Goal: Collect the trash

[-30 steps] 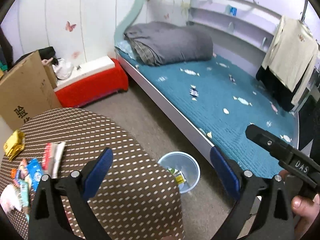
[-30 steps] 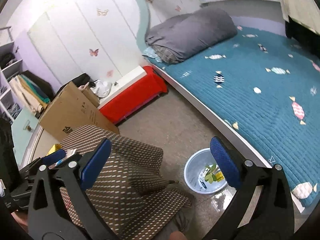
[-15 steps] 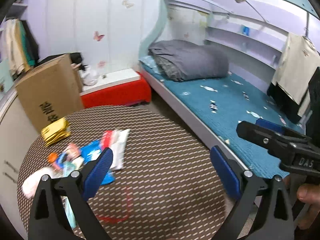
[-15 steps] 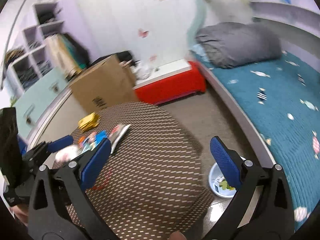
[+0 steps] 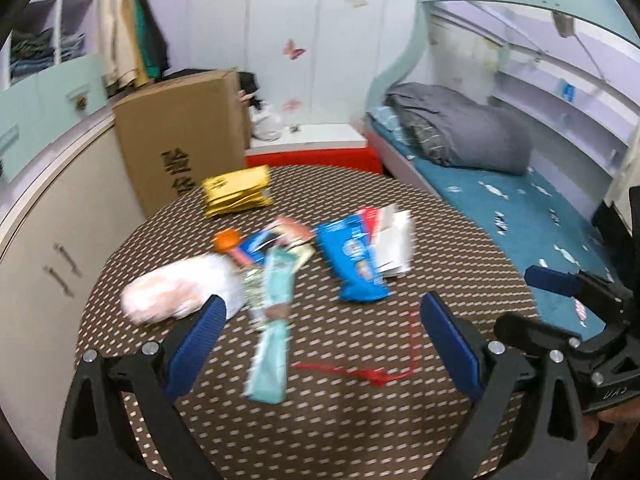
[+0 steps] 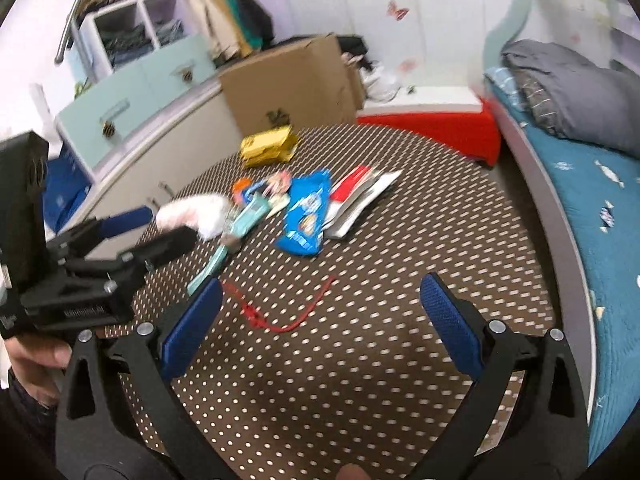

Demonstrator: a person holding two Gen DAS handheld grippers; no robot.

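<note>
Trash lies on a round brown dotted table [image 5: 440, 248] [image 6: 440, 208]: a blue snack bag [image 5: 354, 264] [image 6: 306, 212], a teal wrapper [image 5: 274, 320] [image 6: 236, 228], a white crumpled bag [image 5: 180, 292] [image 6: 196, 210], a yellow packet [image 5: 236, 194] [image 6: 268, 146], a red-and-white packet [image 5: 390, 240] [image 6: 356, 196] and a red string [image 5: 376, 372] [image 6: 280, 312]. My left gripper [image 5: 320, 340] is open and empty, above the table's near side, close to the teal wrapper. My right gripper [image 6: 320, 324] is open and empty, over the red string.
A cardboard box [image 5: 180, 136] [image 6: 292, 84] stands behind the table. A low cabinet [image 5: 48, 216] is at the left. A bed with a teal cover [image 5: 520, 204] [image 6: 600, 200] and grey duvet runs along the right. A red bench [image 5: 312, 156] sits at the back.
Both grippers swung left, away from the floor bin and bed, and now face the table and its trash. The bin has left both views. Both stay open.
</note>
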